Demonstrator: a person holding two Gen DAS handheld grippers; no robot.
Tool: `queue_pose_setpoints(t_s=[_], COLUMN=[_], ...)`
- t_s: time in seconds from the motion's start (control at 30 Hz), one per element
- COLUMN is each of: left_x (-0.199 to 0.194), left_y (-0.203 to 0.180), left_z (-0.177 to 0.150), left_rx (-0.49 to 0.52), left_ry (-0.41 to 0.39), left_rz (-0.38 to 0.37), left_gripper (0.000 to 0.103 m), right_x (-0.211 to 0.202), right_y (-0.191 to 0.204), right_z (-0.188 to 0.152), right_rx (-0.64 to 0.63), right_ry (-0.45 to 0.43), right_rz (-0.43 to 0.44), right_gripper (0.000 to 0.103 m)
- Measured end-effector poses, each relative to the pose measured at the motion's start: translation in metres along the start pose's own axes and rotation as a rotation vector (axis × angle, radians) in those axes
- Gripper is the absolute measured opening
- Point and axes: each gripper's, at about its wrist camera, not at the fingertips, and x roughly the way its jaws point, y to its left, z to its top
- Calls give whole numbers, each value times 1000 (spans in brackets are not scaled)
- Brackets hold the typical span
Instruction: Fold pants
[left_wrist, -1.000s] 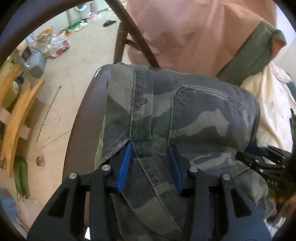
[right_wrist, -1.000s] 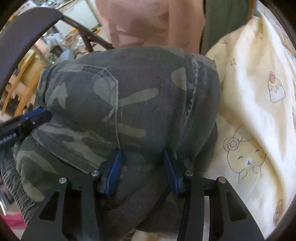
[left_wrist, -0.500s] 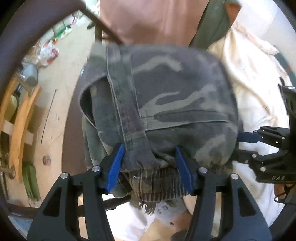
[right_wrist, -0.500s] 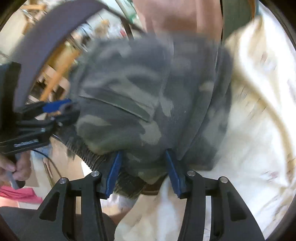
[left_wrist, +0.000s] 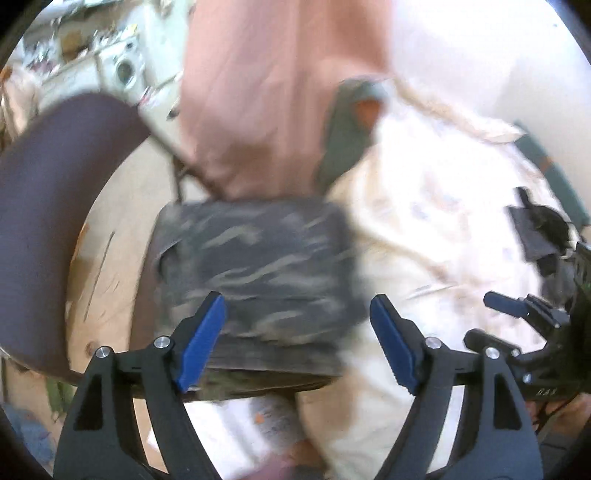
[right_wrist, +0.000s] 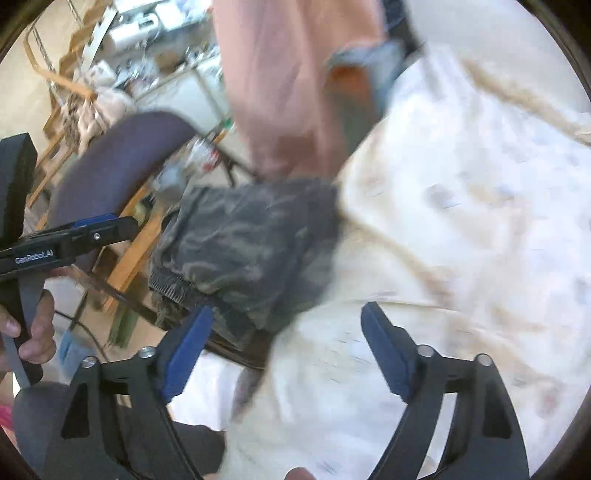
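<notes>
Both tools first: the left hand-held gripper has its blue pads spread wide with nothing between them, and the right hand-held gripper is just as wide and just as empty. Right in front of them lie the camouflage pants, a compact folded bundle (edges blurred, so I can't count the layers) resting on the dark seat of a chair, touching the cream printed blanket at its right side.

My read: the fold looks made and the bundle set down, both tools free of it. What's next is probably a tidy-up, squaring the near hem, where ribbed cuff fabric pokes out in the right wrist view, or simply leaving it be. Any touch wants to be light, since the bundle sits near the seat's front edge and could slide off.

Farther out, a pink cloth hangs behind the bundle with a green one beside it. The chair's curved dark backrest sweeps round the left. Beyond that: pale floor, wooden furniture, and a white washing machine against the far wall among clutter.
</notes>
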Motion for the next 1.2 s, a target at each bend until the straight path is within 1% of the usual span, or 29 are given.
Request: queue_pose_setpoints(t_s=[0.03,0.07,0.1,0.13,0.17,0.2,0.23,0.27,0.3,0.37,0.5,0.6,0.67,0.77,0.83,0.97,1.1,1.2], left_x=[-9,-20,-27,-33,-41,-47,-49,-53,-56,-61,-63,-57,-52,-44,-41,-40,-34,-35], left_y=[-14,-35,-50,-64,-83,-99,-111,-129,-142,-168,-206,-232,-243,-251,-254,-257,-254,-256], left_z=[-2,-8,-13,-18,-26,-34,-42,-51,-57,-70,-88,-104,-117,-131,-135,-137,-136,-137], left_rx=[6,11,12,8,0,-2,1,10,16,23,55,96,104,88,98,120,102,114], left_ry=[-31,-69,-96,-122,-155,-175,-189,-205,-216,-237,-263,-246,-236,-219,-218,-249,-226,-237], left_rz=[-5,-5,-9,-20,-35,-45,-53,-61,-63,-58,-67,-61,-59,-102,-88,-48,-40,-36], left_gripper=[78,79,81,87,91,92,93,93,94,103,103,103,103,103,103,103,103,103], right_x=[-16,-38,-50,-66,-86,-94,-113,-122,-133,-153,-186,-195,-201,-201,-198,-193,-189,-187], right_y=[-5,-13,-21,-30,-40,-44,-51,-55,-60,-73,-96,-110,-121,-132,-136,-136,-135,-134], right_z=[0,-6,-7,-14,-23,-27,-37,-43,-48,-63,-88,-106,-117,-130,-134,-136,-136,-138], right_rx=[7,18,31,48,61,64,59,52,46,54,86,110,143,155,164,169,156,159], right_ry=[-31,-64,-85,-109,-134,-152,-173,-185,-197,-214,-239,-248,-264,-278,-285,-311,-324,-317], right_rz=[-24,-54,-74,-94,-118,-139,-176,-198,-217,-253,-300,-335,-350,-380,-389,-416,-434,-437], right_gripper=[90,93,99,102,103,103,103,103,103,103,103,103,103,103,103,103,103,103])
